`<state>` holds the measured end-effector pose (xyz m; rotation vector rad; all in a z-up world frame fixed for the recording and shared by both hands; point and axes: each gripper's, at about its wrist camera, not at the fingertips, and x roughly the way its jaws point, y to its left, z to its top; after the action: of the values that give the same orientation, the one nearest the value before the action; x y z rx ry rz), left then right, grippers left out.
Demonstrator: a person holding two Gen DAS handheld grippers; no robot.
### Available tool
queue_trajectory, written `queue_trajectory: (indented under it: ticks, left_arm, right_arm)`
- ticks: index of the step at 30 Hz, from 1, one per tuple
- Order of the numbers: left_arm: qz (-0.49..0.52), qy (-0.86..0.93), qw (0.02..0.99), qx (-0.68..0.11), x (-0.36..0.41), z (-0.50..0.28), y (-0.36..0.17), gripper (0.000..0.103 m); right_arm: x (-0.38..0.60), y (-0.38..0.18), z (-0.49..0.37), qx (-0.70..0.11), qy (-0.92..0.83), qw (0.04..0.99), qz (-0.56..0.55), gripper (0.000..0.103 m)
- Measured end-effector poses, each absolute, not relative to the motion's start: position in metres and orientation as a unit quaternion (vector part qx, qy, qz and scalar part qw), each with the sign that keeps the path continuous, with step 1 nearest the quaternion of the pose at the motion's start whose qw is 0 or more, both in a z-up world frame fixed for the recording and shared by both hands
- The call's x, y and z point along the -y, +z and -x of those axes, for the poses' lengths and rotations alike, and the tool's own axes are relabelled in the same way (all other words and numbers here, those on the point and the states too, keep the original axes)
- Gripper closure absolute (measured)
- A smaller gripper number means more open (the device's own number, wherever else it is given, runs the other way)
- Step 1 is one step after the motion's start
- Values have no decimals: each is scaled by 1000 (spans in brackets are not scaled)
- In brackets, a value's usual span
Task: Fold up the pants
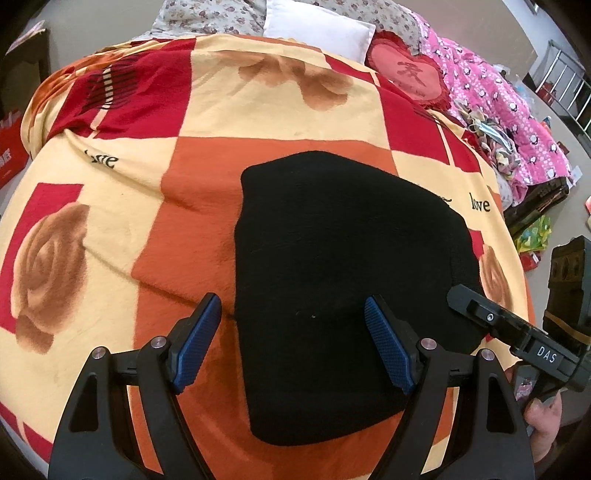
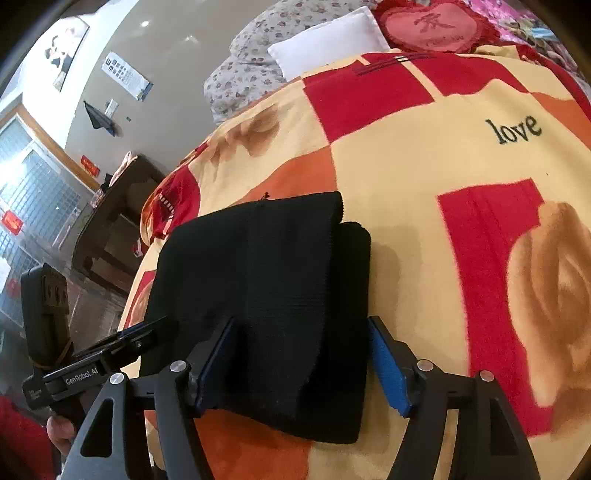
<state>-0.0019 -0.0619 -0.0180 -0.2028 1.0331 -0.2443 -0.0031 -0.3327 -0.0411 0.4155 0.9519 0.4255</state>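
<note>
The black pants [image 1: 332, 266] lie folded into a compact block on the patterned blanket [image 1: 147, 206]. My left gripper [image 1: 293, 317] is open, hovering over the near left edge of the block, holding nothing. The right gripper's body [image 1: 517, 332] shows at the block's right side. In the right wrist view the folded pants [image 2: 266, 295] show stacked layers. My right gripper [image 2: 303, 343] is open, its blue pads [image 2: 388, 365] straddling the near end of the block, apart from the cloth. The left gripper's body [image 2: 92, 365] shows at the left.
The blanket [image 2: 424, 166] covers a bed. At its head lie a white pillow [image 1: 317, 29], a floral pillow [image 1: 207, 16] and a red heart cushion [image 1: 406, 74]. A pink quilt [image 1: 498, 110] is piled on the right. A dark cabinet [image 2: 114, 221] stands beside the bed.
</note>
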Motion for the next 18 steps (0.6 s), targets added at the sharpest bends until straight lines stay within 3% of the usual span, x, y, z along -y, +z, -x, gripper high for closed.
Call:
queue_trajectory:
  ticks: [11, 18]
  left_arm:
    - [118, -122, 854, -491, 61, -8, -25, 12]
    - [125, -130, 855, -486, 62, -10, -28, 12]
  right_arm:
    - [329, -42, -2, -442, 211, 851, -188, 30]
    - [325, -41, -4, -440, 210, 855, -178, 28]
